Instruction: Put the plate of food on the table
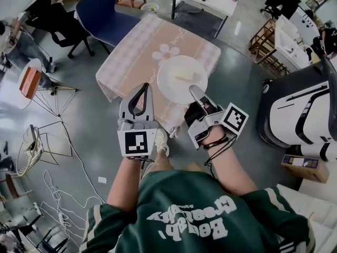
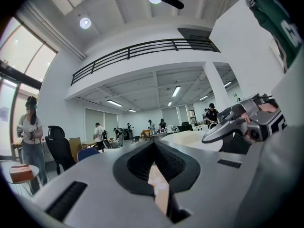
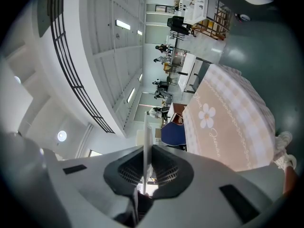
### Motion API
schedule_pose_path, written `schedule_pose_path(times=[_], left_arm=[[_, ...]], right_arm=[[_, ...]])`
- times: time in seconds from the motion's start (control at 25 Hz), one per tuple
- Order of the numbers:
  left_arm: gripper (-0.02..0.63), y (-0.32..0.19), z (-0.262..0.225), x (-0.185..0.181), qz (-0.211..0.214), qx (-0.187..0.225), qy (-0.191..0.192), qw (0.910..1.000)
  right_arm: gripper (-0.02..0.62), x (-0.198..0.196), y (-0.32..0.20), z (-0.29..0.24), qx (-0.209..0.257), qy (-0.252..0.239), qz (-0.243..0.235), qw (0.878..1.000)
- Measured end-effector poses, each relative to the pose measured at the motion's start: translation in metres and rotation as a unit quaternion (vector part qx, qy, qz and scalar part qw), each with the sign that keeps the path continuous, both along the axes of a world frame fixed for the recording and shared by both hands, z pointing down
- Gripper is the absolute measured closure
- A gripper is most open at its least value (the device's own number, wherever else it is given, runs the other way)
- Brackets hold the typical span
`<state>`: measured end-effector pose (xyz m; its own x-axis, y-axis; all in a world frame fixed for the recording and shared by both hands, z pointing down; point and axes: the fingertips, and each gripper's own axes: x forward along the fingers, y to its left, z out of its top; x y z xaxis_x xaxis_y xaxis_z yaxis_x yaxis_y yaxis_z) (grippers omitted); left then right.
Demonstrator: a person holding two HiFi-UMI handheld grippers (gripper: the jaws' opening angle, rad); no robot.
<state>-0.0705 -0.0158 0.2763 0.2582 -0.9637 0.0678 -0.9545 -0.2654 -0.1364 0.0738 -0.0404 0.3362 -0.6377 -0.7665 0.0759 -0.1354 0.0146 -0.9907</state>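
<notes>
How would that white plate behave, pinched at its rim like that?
The plate looks stiff, probably ceramic or hard plastic: it lies flat though the right tongs grip only one rim. Its surface looks glossy, so it might slip. The pale food could slide if it tips.

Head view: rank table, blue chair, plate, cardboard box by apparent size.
1. table
2. blue chair and plate: they look about alike, and the plate is held nearer the camera, so unranked
3. cardboard box, smallest
</notes>
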Motion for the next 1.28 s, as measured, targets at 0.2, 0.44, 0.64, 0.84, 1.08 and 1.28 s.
schedule_pose_path(times=[0.2,0.44,0.64,0.84,1.08,1.28], left_arm=[[0.597,-0.041,0.004,-0.013,0.01,-0.002,-0.007,0.9999],[0.597,-0.088,0.005,-0.022,0.028,-0.006,-0.007,0.9996],[0.597,-0.118,0.005,-0.029,0.04,-0.006,-0.003,0.9992],[0.597,-0.138,0.009,-0.034,0.046,-0.005,-0.007,0.9989],[0.597,-0.149,0.018,-0.026,0.045,-0.011,-0.006,0.9989],[0.597,-0.16,0.033,-0.017,0.031,-0.024,0.0,0.9992]], right_arm=[[0.566,-0.015,-0.036,0.008,-0.005,-0.001,0.007,1.0],[0.566,-0.029,-0.075,0.008,-0.01,-0.006,0.019,1.0],[0.566,-0.038,-0.101,0.009,-0.01,-0.007,0.029,0.999],[0.566,-0.044,-0.114,0.013,-0.012,-0.006,0.027,1.0],[0.566,-0.038,-0.118,0.028,-0.027,-0.004,0.023,0.999],[0.566,-0.032,-0.132,0.042,-0.039,0.012,0.001,0.999]])
